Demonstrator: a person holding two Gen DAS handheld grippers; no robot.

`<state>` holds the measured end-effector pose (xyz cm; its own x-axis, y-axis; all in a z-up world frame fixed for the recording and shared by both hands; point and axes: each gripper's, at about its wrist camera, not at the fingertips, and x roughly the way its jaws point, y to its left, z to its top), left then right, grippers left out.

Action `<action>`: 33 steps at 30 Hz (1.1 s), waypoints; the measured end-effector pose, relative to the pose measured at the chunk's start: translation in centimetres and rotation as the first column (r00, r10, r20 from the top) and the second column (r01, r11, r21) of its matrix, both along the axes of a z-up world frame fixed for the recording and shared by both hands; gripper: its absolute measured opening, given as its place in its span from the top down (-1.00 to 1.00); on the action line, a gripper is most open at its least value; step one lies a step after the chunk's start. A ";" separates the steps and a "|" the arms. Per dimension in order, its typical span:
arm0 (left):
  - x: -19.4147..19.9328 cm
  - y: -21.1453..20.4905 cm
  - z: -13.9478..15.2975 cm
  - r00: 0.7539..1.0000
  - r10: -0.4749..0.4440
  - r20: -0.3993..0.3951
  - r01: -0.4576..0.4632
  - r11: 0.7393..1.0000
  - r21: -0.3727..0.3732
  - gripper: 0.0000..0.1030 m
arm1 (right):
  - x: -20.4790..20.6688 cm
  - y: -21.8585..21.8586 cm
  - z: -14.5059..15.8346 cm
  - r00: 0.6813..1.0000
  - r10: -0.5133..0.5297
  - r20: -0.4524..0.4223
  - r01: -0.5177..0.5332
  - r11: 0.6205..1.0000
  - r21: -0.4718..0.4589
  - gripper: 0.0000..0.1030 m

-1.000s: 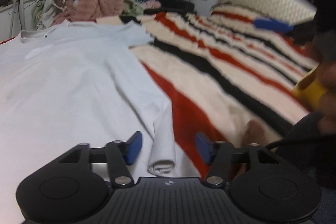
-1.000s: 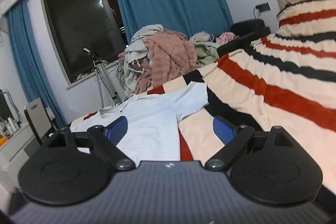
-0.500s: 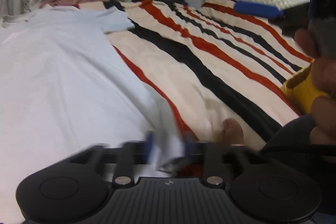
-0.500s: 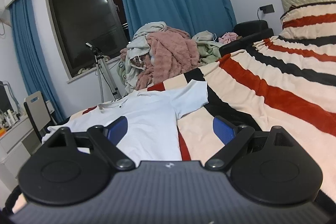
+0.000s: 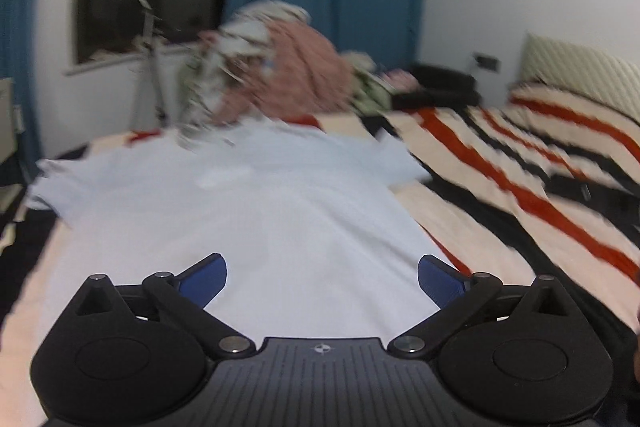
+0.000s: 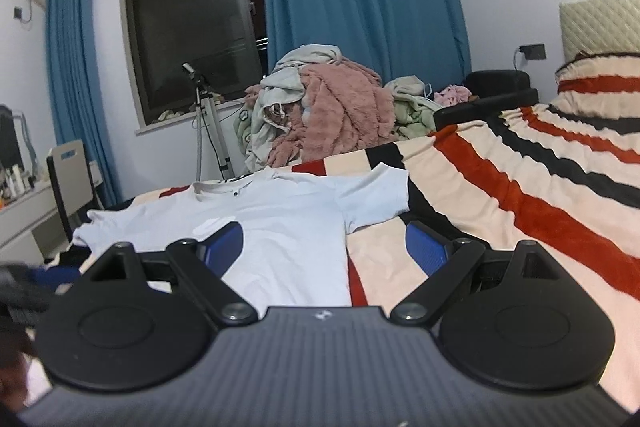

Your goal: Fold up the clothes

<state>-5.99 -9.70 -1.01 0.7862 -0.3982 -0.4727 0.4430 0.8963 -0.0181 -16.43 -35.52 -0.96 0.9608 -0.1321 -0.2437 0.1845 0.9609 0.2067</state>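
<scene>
The white shirt (image 6: 288, 227) lies flat and spread out on the striped bed (image 6: 520, 195), collar at the far end, both sleeves out. Left claw (image 5: 322, 277) and right claw (image 6: 324, 251) hover over its near part, both spread wide and holding nothing. Any fold needs an edge or sleeve pinched

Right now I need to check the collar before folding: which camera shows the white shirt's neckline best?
The right wrist view: the white shirt is sharp there, collar and button visible. The left wrist view shows the shirt larger but motion-blurred, collar smeared.
</scene>
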 end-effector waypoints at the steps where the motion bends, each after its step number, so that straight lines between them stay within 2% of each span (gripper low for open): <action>1: 0.4 0.6 0.0 1.000 0.022 0.012 -0.022 1.000 -0.015 -0.99 | 0.3 0.4 -0.1 1.000 0.002 -0.004 -0.002 1.000 -0.010 -0.74; 5: 1.3 2.7 -1.1 0.995 0.097 0.020 -0.096 0.994 -0.050 -0.99 | 1.8 2.1 -0.6 0.999 0.028 -0.034 -0.031 0.997 -0.065 -0.74; 10: 1.0 5.0 -0.4 0.990 0.137 0.011 -0.136 0.986 -0.099 -0.99 | 2.5 3.8 -1.0 0.998 0.040 -0.041 -0.045 0.990 -0.133 -0.74; 13: 0.4 5.8 -0.1 0.988 0.153 0.017 -0.150 0.982 -0.113 -0.99 | 2.9 4.3 -0.9 0.999 0.045 -0.028 -0.049 0.990 -0.132 -0.74; 14: 0.3 5.8 -0.2 0.987 0.159 0.013 -0.157 0.981 -0.112 -0.99 | 3.3 4.2 -0.8 0.999 0.041 -0.026 -0.044 0.992 -0.119 -0.74; 17: 0.0 6.1 -0.4 0.985 0.174 -0.011 -0.174 0.976 -0.133 -0.99 | 4.9 3.0 -0.6 0.999 0.038 -0.018 -0.038 0.999 -0.002 -0.74; 19: -0.1 6.3 -0.6 0.982 0.185 -0.025 -0.187 0.972 -0.143 -0.99 | 6.4 1.6 -0.7 0.999 0.036 -0.018 -0.034 0.992 0.121 -0.74; 21: -0.2 6.3 -1.0 0.979 0.200 -0.026 -0.202 0.970 -0.134 -0.99 | 8.5 -0.6 -1.2 0.999 0.024 -0.025 -0.017 0.963 0.270 -0.74; 23: -0.1 6.2 -1.4 0.975 0.221 -0.021 -0.222 0.968 -0.115 -0.99 | 10.8 -3.3 -2.9 1.000 -0.011 -0.024 0.020 0.911 0.413 -0.73; 25: 0.2 6.0 -1.8 0.968 0.248 -0.032 -0.250 0.963 -0.097 -0.99 | 13.2 -5.9 -4.6 0.999 -0.047 -0.028 0.054 0.836 0.546 -0.74; 27: 0.5 6.0 -2.0 0.962 0.269 -0.049 -0.273 0.957 -0.097 -0.99 | 15.5 -8.6 -6.3 0.996 -0.081 -0.037 0.085 0.742 0.665 -0.75; 29: 0.7 6.1 -2.2 0.956 0.288 -0.060 -0.293 0.951 -0.101 -0.99 | 18.5 -10.2 -9.0 0.995 -0.082 -0.059 0.100 0.699 0.708 -0.76; 33: 1.3 6.5 -2.4 0.942 0.328 -0.066 -0.334 0.937 -0.107 -0.99 | 22.9 -12.1 -12.9 0.996 -0.056 -0.071 0.090 0.642 0.761 -0.75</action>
<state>-4.64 -3.17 -3.36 0.8609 -0.1728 -0.4785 0.1176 0.9827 -0.1433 6.48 -47.58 -13.89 0.9443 0.0474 -0.3256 0.2712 0.4485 0.8517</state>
